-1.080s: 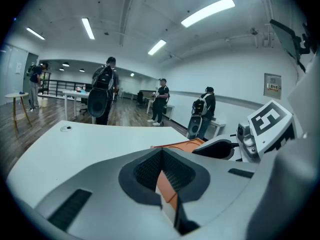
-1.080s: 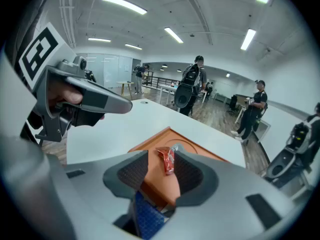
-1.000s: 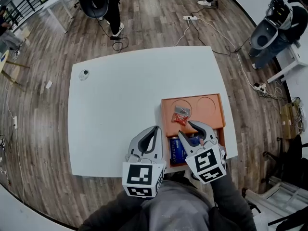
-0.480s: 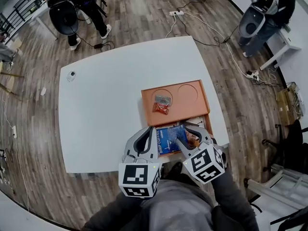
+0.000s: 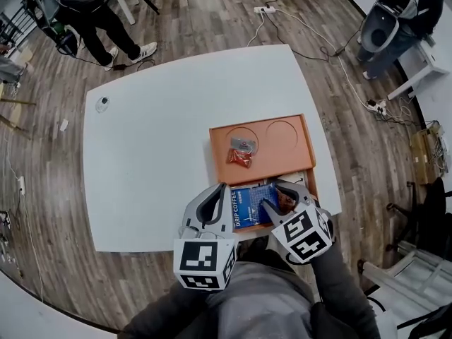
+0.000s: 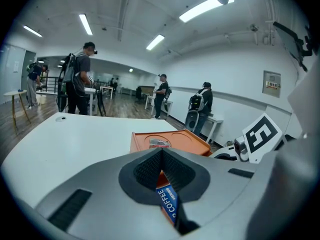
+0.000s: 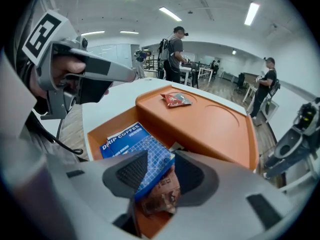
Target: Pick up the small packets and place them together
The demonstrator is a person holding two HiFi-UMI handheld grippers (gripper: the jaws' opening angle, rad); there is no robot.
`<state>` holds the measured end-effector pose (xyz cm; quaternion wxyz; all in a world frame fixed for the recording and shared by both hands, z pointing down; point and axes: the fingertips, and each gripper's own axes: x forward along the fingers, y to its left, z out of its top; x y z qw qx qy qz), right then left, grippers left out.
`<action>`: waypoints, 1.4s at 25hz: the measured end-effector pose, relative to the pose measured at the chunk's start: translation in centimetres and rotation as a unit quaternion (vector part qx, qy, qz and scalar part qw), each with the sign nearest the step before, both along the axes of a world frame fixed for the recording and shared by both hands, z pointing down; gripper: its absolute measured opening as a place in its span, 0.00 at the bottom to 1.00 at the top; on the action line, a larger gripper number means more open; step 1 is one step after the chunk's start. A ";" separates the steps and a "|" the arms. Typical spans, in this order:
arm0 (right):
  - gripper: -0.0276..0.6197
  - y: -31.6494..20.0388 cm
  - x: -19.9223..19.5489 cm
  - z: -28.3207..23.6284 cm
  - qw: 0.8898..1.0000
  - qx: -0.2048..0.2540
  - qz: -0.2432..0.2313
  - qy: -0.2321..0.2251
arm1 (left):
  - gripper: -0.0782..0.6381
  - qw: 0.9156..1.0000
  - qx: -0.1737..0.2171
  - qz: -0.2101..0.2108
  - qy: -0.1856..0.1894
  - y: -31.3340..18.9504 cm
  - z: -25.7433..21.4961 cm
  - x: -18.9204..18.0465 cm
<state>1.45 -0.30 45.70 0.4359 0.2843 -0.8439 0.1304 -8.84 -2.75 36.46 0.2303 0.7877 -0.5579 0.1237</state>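
Your right gripper (image 7: pixel 161 156) points steeply down into the near compartment of the orange tray (image 5: pixel 296 157). Its jaws sit roughly half open and have just eased a bit wider. A crumpled brown packet (image 7: pixel 161 191) lies between them, w/ one corner of the blue drip-coffee box (image 7: pixel 125 139) poking in from the left. The pads don't look to be pressing on the packet, so no grip as far as you can see. In the head view the same gripper (image 5: pixel 275 195) is over the compartment's right end, w/ the brown packet (image 5: pixel 285 202) just beside the box (image 5: pixel 251 202). Your left gripper (image 6: pixel 161 151) is closed, tips meeting in a V w/ nothing pinched. The box's blue print only shows through the gap behind the tips. From above, it (image 5: pixel 224 189) sits at the compartment's left end, next to the box's left edge, a bit apart from the right one. The red packet (image 5: pixel 240 155) lies on the tray's raised deck, in the left of two round recesses, well apart from the brown one. The tray sits near the right front of the white surface (image 5: pixel 155 154), and a small round object (image 5: pixel 103 104) lies at the far left corner.
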 end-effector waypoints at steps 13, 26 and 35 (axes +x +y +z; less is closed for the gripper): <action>0.33 -0.4 0.4 3.1 0.994 -0.101 0.018 0.028 | 0.10 1.000 -0.019 0.008 0.006 -1.8 2.0 -0.3; 0.06 -1.5 -0.1 1.5 0.999 0.000 0.005 0.051 | 0.10 1.000 -0.020 0.008 0.002 -2.0 2.1 -0.6; 0.05 -0.5 -0.2 -4.1 0.996 0.082 0.010 0.015 | 0.10 1.000 0.001 0.000 -0.005 -0.2 0.0 -0.2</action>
